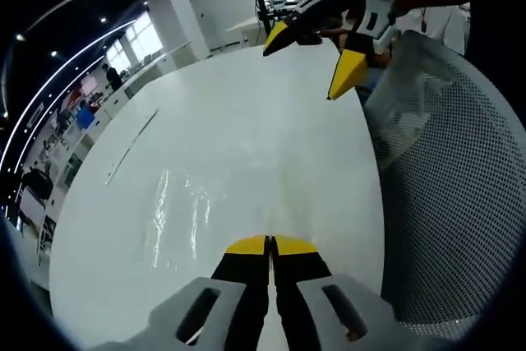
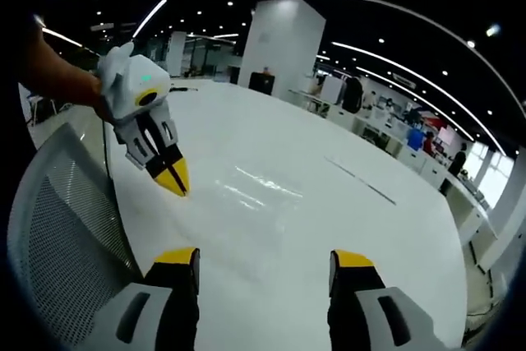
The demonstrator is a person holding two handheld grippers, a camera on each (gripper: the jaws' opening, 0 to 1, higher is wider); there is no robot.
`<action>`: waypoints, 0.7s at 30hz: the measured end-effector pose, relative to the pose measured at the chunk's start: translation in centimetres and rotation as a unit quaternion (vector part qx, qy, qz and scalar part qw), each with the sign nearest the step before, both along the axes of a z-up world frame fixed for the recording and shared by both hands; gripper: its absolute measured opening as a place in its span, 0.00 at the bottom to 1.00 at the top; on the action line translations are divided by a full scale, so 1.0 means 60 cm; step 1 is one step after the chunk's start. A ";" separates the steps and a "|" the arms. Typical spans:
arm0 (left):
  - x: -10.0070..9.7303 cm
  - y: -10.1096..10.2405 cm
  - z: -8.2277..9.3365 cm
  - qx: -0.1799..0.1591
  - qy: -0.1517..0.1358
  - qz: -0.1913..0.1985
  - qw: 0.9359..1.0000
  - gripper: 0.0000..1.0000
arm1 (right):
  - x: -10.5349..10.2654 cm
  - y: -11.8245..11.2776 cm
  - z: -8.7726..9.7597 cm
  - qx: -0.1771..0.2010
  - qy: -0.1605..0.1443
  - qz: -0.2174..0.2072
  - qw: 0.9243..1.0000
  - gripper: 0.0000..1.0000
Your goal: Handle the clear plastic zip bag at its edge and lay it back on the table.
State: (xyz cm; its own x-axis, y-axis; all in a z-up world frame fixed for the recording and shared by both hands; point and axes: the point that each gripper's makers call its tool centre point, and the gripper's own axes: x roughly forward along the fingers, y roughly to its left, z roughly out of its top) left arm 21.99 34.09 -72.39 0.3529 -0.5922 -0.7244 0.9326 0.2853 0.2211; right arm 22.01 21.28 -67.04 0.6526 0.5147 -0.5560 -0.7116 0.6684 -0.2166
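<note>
The white table (image 1: 246, 121) carries everything here, with a grey mesh chair back (image 1: 460, 187) standing against its near edge. The clear plastic zip bag (image 2: 255, 191) lies flat on the table, in from that near edge and well away from the far corners; it reads mostly as streaks of glare, and its outline is hard to trace. In the left gripper view the same bag (image 1: 177, 211) lies just ahead of the left gripper (image 1: 269, 244), whose jaws are pressed together with nothing between them. The right gripper (image 2: 267, 259) has its jaws spread wide apart and empty above the table; the left one hangs over the bag's edge nearest the chair. By judgement the bag is very light, limp and slick, and clings to the smooth top, so a pinch in the middle would likely skid; the thicker zip edge, if it can be found, looks the surest place to nip
</note>
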 end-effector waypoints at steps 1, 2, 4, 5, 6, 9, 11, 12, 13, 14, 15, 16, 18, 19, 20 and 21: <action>0.000 0.000 0.000 0.000 0.000 0.000 1.000 0.00 | 0.000 0.002 0.001 0.000 0.000 0.002 1.000 0.62; -0.001 0.001 0.001 -0.001 -0.001 -0.001 1.000 0.00 | 0.001 0.005 0.002 0.001 0.000 0.004 1.000 0.61; -0.003 0.001 0.004 -0.002 -0.001 -0.001 1.000 0.00 | 0.001 0.010 0.003 0.002 0.000 0.009 1.000 0.60; -0.004 0.001 0.005 -0.002 -0.001 -0.001 1.000 0.00 | 0.001 0.012 0.003 0.002 0.001 0.011 1.000 0.60; -0.005 0.001 0.007 -0.002 -0.002 -0.002 1.000 0.00 | 0.001 0.015 0.004 0.001 0.002 0.013 1.000 0.59; -0.007 0.000 0.011 -0.003 -0.004 -0.003 1.000 0.00 | 0.001 0.023 0.005 -0.001 0.003 0.023 1.000 0.57; -0.010 -0.002 0.013 -0.005 -0.003 -0.004 1.000 0.00 | 0.000 0.031 0.006 -0.003 0.001 0.034 0.999 0.54; -0.011 -0.003 0.014 -0.005 -0.003 -0.005 1.000 0.00 | -0.001 0.033 0.007 -0.004 0.001 0.037 0.999 0.53; -0.013 -0.004 0.014 -0.004 -0.004 -0.008 1.000 0.00 | -0.001 0.036 0.008 -0.004 0.001 0.040 0.999 0.53; -0.014 -0.005 0.015 -0.004 -0.004 -0.010 1.000 0.00 | -0.002 0.039 0.008 -0.004 0.001 0.044 0.999 0.52; -0.015 -0.006 0.016 -0.004 -0.004 -0.012 1.000 0.00 | -0.002 0.043 0.008 -0.004 0.001 0.048 0.999 0.52; -0.016 -0.007 0.016 -0.004 -0.004 -0.014 1.000 0.00 | -0.003 0.046 0.008 -0.006 0.002 0.052 0.999 0.52; -0.017 -0.009 0.019 -0.003 -0.006 -0.017 1.000 0.00 | -0.004 0.051 0.008 -0.006 0.003 0.058 0.998 0.52; -0.017 -0.009 0.020 -0.004 -0.006 -0.017 1.000 0.00 | -0.005 0.053 0.008 -0.006 0.004 0.060 0.998 0.51; -0.017 -0.010 0.022 -0.005 -0.007 -0.018 1.000 0.00 | -0.006 0.055 0.008 -0.007 0.004 0.063 0.998 0.51; -0.017 -0.011 0.023 -0.006 -0.007 -0.019 1.000 0.00 | -0.006 0.056 0.008 -0.009 0.004 0.065 0.998 0.51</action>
